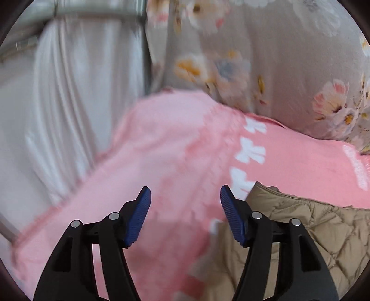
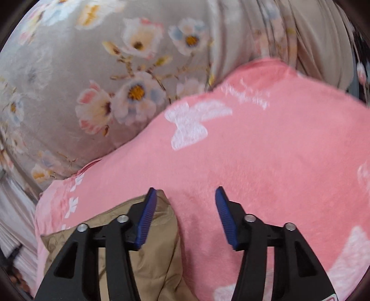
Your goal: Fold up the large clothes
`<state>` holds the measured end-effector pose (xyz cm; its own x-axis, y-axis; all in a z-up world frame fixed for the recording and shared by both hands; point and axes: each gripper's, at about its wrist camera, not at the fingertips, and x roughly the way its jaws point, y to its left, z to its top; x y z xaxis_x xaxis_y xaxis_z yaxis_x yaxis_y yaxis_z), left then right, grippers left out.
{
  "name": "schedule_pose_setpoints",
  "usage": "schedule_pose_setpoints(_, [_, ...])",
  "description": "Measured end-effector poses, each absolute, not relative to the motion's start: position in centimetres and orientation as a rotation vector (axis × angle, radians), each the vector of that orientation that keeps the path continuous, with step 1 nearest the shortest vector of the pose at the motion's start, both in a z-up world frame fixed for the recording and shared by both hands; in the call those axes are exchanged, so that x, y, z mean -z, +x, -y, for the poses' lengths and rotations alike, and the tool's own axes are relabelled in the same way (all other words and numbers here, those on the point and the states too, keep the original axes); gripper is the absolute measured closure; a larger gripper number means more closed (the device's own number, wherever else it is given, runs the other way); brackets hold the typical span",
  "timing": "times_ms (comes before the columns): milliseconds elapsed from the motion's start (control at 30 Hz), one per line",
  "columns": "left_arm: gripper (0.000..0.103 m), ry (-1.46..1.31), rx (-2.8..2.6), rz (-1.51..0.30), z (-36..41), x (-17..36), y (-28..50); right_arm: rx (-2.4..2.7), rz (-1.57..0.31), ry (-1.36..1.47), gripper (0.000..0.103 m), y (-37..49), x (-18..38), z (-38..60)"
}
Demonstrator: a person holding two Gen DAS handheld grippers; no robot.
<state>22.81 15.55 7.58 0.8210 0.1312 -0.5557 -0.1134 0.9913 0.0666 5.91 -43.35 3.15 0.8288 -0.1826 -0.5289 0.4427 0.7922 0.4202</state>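
The tan quilted jacket (image 1: 300, 222) is seen bunched and not yet folded at the lower right of the left view, on the pink butterfly blanket (image 2: 266, 150), while the left gripper (image 1: 185, 201) and right gripper (image 2: 183, 201) are held spread and empty.

Left gripper (image 1: 185, 199): black arms, blue ribbed pads, jaws spread wide with nothing between them, above the bedding. Pink fleece blanket (image 1: 175, 148): white butterfly motifs, covers most of the bed. Tan quilted jacket (image 1: 300, 229): lies on the blanket at lower right, its corner just beside the right-hand pad. Grey floral pillow (image 1: 266, 58): behind the blanket. White curtain (image 1: 76, 92): left, under a metal rail (image 1: 92, 9); blurred.
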Motion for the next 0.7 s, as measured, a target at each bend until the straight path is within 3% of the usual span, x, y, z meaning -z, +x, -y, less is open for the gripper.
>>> schedule_pose_setpoints(67, [0.044,0.061,-0.082,-0.57,-13.7,-9.6,21.8,0.303,-0.481,0.475,0.074,6.2,-5.3,40.2])
schedule_pose_setpoints(167, [0.045,0.105,0.039,-0.593,-8.2,-10.4,21.2,0.19,-0.519,0.348,0.081,8.8,-6.8,33.7])
schedule_pose_setpoints(433, [0.047,0.262,0.255,-0.761,7.4,-3.9,23.0,-0.001,-0.667,0.167,0.082,16.5,-4.6,22.4])
schedule_pose_setpoints(700, [0.046,0.258,0.25,-0.865,9.1,2.1,26.8,-0.011,-0.82,0.199,0.085,21.8,1.2,22.9])
